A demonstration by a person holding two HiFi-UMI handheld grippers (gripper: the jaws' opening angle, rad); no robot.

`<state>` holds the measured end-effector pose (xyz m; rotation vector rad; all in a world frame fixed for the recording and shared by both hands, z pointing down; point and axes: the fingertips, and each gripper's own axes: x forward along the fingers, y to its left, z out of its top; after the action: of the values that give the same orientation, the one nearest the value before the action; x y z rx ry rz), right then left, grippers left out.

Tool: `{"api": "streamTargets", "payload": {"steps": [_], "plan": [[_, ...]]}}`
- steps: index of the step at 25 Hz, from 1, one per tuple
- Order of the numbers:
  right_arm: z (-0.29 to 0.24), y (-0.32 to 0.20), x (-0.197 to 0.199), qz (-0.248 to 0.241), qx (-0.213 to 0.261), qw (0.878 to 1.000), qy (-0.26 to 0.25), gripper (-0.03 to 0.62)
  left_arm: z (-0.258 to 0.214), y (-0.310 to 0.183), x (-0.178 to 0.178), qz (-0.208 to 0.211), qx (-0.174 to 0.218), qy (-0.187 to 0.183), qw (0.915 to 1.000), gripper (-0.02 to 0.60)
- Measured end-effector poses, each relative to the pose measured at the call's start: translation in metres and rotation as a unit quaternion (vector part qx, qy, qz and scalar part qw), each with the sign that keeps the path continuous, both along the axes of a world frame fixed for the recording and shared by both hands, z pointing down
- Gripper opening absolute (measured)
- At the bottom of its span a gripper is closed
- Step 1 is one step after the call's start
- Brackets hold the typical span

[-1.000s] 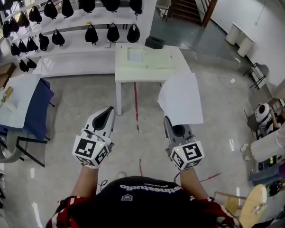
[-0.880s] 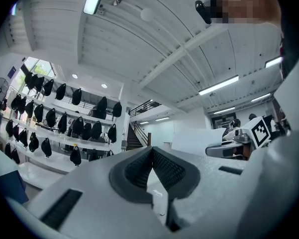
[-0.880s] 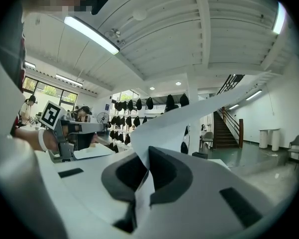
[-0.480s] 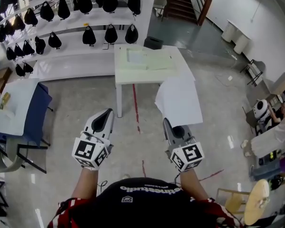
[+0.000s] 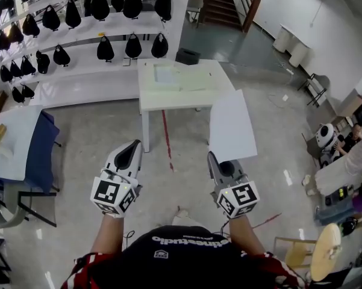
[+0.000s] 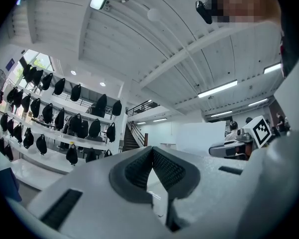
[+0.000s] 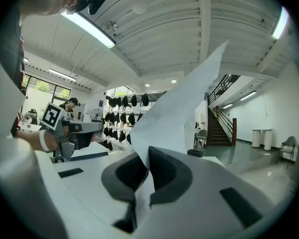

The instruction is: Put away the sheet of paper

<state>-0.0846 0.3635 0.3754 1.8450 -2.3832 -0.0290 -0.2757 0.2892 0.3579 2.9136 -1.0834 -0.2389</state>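
Right hand-held gripper [image 5: 217,161] is clamped on the sheet of paper [image 5: 230,126]. Its own view shows both jaws closed w/ the sheet's lower edge pinched between the dark pads. The sheet stands up out of the jaws, slightly curled, top corner pointing up & to the right. In the head view the paper is held in the air over the floor [image 5: 84,131], out in front of the person. It is near the front right corner of the white table [image 5: 150,98], not touching it as far as I can tell.

Left hand-held gripper [image 5: 132,149] is level w/ the right one, well apart from it, w/ bare floor between them. Jaws closed, pads meeting in a V, nothing between them. It touches nothing.

The table is straight ahead, w/ some pale flat things on top; can't tell what they are. A red line [image 5: 167,140] on the floor runs from under the table toward the person. Behind the table are white shelves [image 5: 78,71] w/ rows of dark bags [image 5: 132,46]. A staircase [image 5: 220,2] is at top centre. A 2nd table w/ a blue cloth [image 5: 42,152] is at far left. A seated person [image 5: 352,155] is at the far right edge, partly cut off.
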Motion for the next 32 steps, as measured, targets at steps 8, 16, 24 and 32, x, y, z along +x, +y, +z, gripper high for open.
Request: {"api": "streamTargets", "payload": {"steps": [8,16,24,32], "plan": [[0.002,-0.035,0.015,-0.012,0.006,1.000,-0.007,0.003,0.007,-0.026,0.013,-0.009,-0.006,-0.012,0.9999,0.005],[0.000,-0.090,0.033,-0.052,0.010,0.998,-0.029,0.003,-0.002,-0.067,0.035,-0.038,0.005,-0.029,0.9988,0.005],[0.011,-0.144,0.064,-0.089,0.002,0.995,-0.042,0.003,-0.009,-0.121,0.082,-0.057,0.021,-0.039,0.9974,0.005],[0.015,-0.185,0.106,-0.116,0.001,0.992,-0.054,0.003,-0.010,-0.165,0.143,-0.062,0.020,-0.047,0.9967,0.005]]}}
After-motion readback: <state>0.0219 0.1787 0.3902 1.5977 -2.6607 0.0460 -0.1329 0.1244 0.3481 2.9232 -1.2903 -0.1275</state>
